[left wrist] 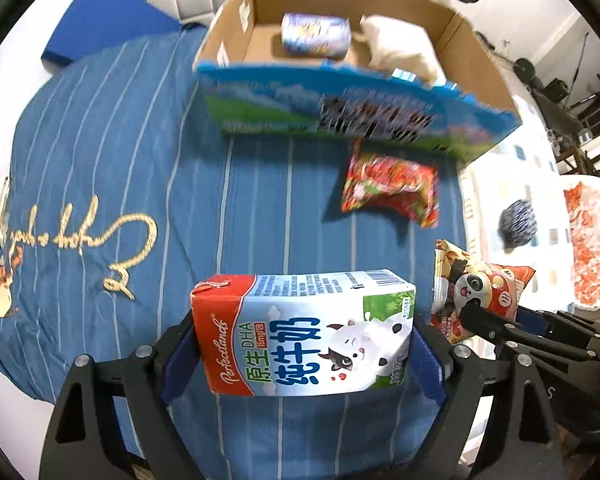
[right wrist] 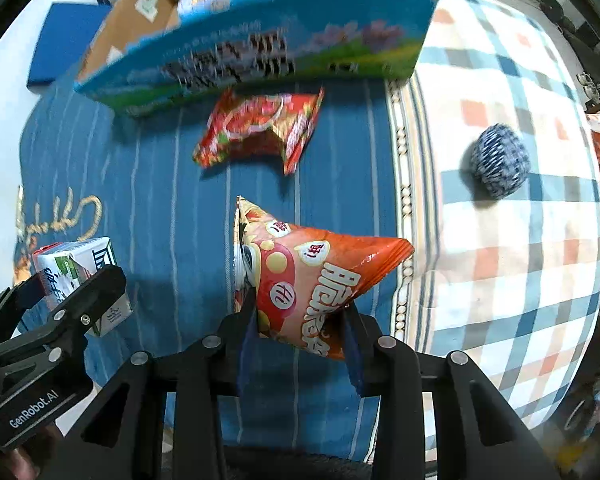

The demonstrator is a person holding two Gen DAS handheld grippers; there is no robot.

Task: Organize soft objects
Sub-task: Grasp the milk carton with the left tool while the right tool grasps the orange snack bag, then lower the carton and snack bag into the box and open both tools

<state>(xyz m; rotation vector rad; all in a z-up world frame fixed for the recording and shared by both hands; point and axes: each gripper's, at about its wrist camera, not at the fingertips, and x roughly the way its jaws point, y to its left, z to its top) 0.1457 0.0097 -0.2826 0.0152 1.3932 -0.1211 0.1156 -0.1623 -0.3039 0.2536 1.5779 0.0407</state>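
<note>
My left gripper is shut on a milk carton with a red end and a cartoon cow, held above the blue striped bedcover. My right gripper is shut on an orange snack bag, also seen in the left wrist view. A red snack packet lies on the cover just in front of the open cardboard box, and shows in the right wrist view. The box holds a blue-white can and a white soft object. A dark blue knitted ball lies on the checked blanket.
The checked blanket covers the right side of the bed. A blue flat pad lies at the far left behind the bed. An orange-white patterned cloth is at the right edge. Furniture and gear stand beyond.
</note>
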